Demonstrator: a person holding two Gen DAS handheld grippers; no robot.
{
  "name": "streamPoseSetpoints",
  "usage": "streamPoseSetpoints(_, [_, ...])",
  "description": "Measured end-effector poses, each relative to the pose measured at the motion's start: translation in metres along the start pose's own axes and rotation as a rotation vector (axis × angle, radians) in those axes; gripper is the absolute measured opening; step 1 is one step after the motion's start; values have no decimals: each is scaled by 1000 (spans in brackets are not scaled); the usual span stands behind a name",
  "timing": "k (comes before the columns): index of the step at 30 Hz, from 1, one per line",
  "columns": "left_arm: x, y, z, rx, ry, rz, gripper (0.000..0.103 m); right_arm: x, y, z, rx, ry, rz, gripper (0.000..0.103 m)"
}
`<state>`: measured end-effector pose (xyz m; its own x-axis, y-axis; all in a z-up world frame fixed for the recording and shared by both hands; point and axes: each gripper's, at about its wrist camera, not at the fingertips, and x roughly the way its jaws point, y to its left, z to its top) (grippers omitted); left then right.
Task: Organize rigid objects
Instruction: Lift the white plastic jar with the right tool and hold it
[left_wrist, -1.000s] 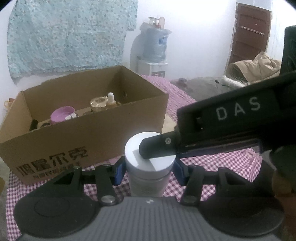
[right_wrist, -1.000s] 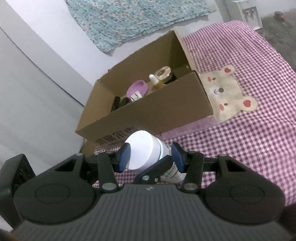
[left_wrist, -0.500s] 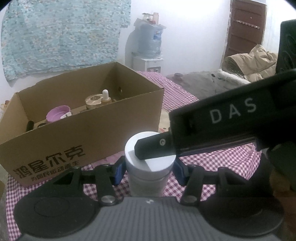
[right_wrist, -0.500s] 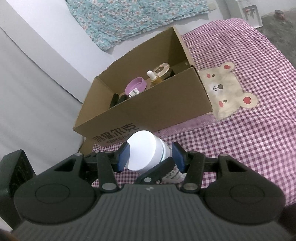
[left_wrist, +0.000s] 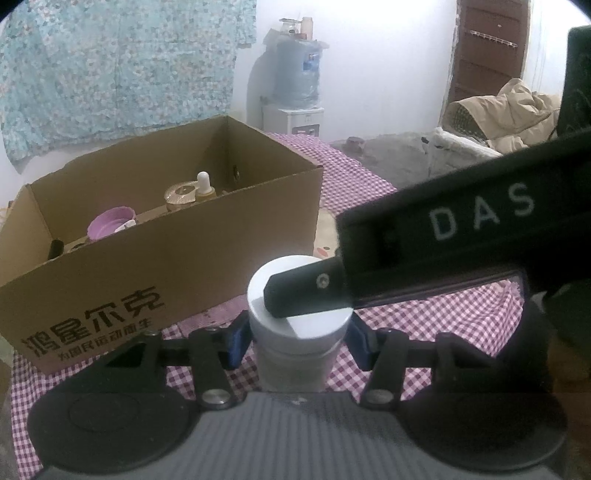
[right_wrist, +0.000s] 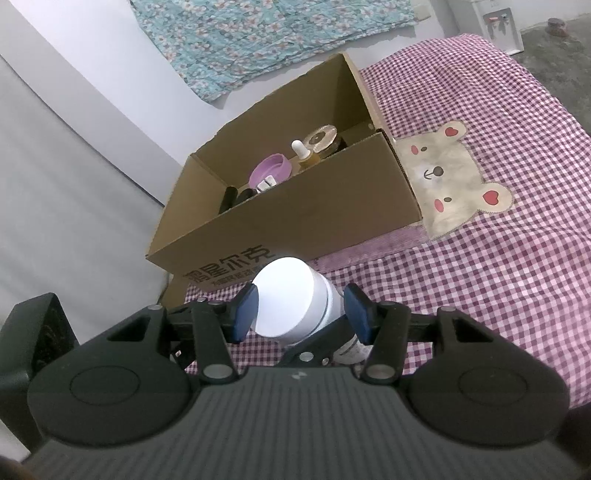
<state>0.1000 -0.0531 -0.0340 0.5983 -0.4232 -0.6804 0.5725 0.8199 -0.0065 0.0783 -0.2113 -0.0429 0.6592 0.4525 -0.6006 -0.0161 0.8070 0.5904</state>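
White-capped jar (left_wrist: 299, 325) clamped between blue pads of left gripper (left_wrist: 297, 338), upright, above the purple checked cloth (left_wrist: 424, 317) in front of cardboard box (left_wrist: 184, 258). Right gripper (right_wrist: 301, 314) reaching across: one black finger lying over jar cap in left view, jaws set around the cap in right view, left pad touching the cap, right pad just beside it — grip not certain, cannot tell. Box open-topped, holding purple bowl (right_wrist: 270, 172), dropper bottle (right_wrist: 302, 152), round-lidded jar (right_wrist: 320, 137), black items at left end. Bear patch (right_wrist: 454, 184) beside box.
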Motion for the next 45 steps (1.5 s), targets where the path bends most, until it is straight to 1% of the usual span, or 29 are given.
streamPoseSetpoints(8, [1,-5,-1,9,-1,1,54,-1,0,-1,-1,0,2,51])
streamPoseSetpoints(24, [-2,-3,1,13,-7,2,54,-2,1,-1,-8,-6,3,51])
streamPoseSetpoints(45, [1,-6,1,22,3,0,54,-2,-2,-1,-2,-3,0,52])
